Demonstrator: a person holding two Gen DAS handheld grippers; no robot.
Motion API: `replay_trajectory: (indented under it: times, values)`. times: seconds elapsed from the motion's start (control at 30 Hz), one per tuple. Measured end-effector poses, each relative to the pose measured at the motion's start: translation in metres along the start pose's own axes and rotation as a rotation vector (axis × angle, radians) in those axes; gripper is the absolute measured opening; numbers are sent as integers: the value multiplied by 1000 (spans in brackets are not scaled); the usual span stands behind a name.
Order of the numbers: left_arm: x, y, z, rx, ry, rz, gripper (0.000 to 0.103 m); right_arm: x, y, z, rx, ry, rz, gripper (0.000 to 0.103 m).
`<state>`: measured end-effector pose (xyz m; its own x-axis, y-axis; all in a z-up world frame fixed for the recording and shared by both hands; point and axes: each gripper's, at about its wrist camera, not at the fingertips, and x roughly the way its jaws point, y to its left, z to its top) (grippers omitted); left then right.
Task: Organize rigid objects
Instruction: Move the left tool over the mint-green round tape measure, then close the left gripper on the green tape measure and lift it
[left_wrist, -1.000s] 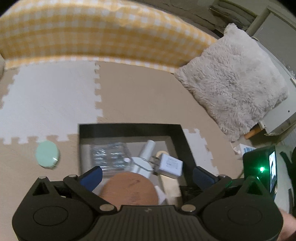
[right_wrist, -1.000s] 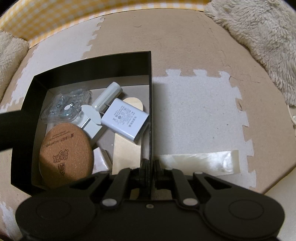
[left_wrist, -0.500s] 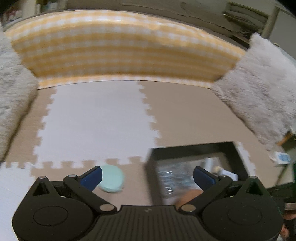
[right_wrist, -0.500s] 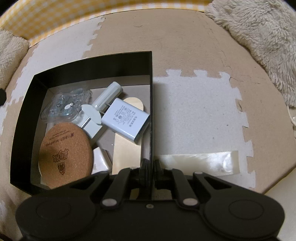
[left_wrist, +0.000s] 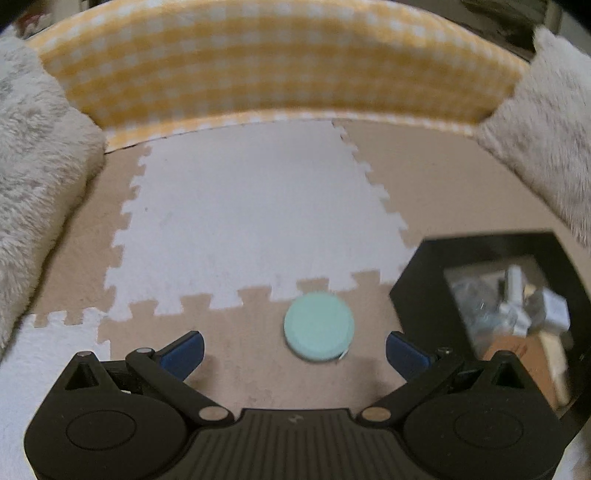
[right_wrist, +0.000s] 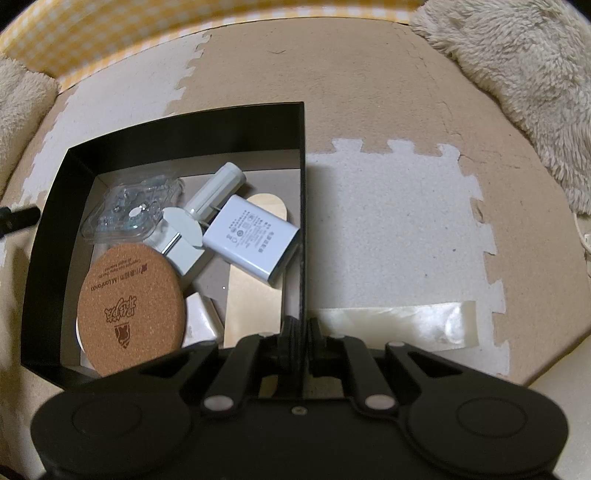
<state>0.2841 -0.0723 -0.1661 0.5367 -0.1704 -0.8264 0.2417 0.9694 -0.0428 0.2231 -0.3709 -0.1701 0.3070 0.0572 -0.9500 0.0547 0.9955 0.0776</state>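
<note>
Two grippers, left gripper (left_wrist: 294, 349) spread wide around flat round mint-green disc (left_wrist: 318, 326) on foam mat, right gripper (right_wrist: 300, 328) pinching black cardboard box (right_wrist: 303, 184) at its right wall.

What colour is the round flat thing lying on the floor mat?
The round disc is pale mint green, best seen in the left wrist view, lying on the tan mat.

Mint disc (left_wrist: 318, 326) flat beside black box (left_wrist: 417, 273)
</note>
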Motion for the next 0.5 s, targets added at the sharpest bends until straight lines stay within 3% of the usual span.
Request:
replay_trajectory:
  times: [0.2,0.37,0.5]
  values:
    - [6,-11,-14,94,-35,-44,98,0,0,0,0,0,0,8]
    - [11,-19,-17,134,-79,-49,72,0,1,0,-3,0,-3,8]
    - [16,-22,-15,124,-116,-40,66,0,2,0,-4,1,-4,8]
